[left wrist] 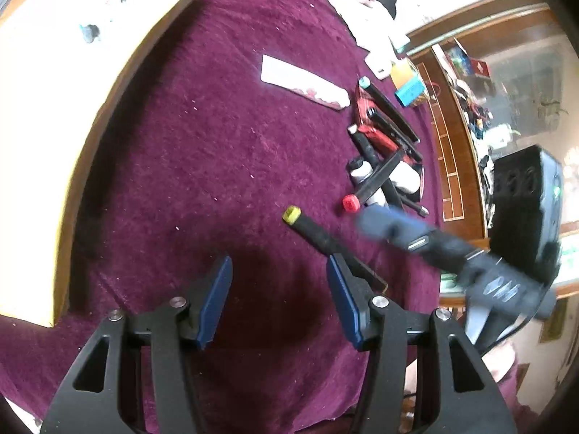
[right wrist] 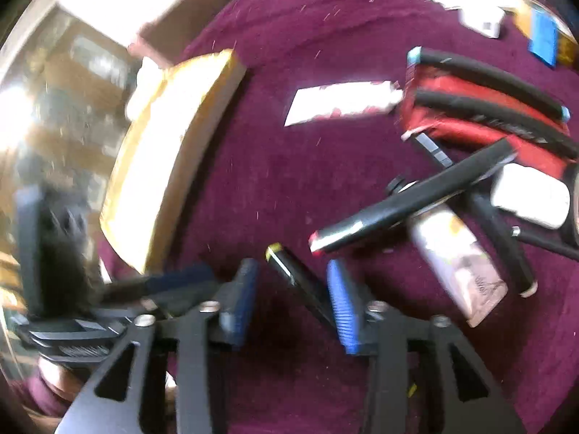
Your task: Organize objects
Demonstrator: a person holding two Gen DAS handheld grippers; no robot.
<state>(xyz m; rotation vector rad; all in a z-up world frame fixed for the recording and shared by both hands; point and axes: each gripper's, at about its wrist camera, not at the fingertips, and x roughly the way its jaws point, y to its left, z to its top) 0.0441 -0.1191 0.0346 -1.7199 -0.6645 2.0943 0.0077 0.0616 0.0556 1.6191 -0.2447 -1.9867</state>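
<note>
A black marker with a yellow cap point(left wrist: 291, 215) lies on the purple cloth point(left wrist: 217, 162), its tail running behind the right finger of my left gripper point(left wrist: 278, 260), which stands open over bare cloth. My right gripper point(left wrist: 380, 226) shows as a blur just right of that marker. In the right wrist view the yellow-tipped marker point(right wrist: 289, 271) lies slanted between the fingers of my right gripper point(right wrist: 292, 267); it is close to the right pad and a gap shows at the left pad, so the jaws are open. A red-capped marker point(left wrist: 351, 202) lies beside a red pouch point(right wrist: 488, 119) with several black markers across it.
A pale wooden board point(left wrist: 54, 126) borders the cloth on the left. A white paper strip point(left wrist: 300, 81) lies mid-cloth. A white tube point(right wrist: 456, 260) and a white case point(right wrist: 532, 195) sit by the pouch. A black box point(left wrist: 524, 209) stands at the right edge. My left gripper point(right wrist: 181, 278) shows blurred.
</note>
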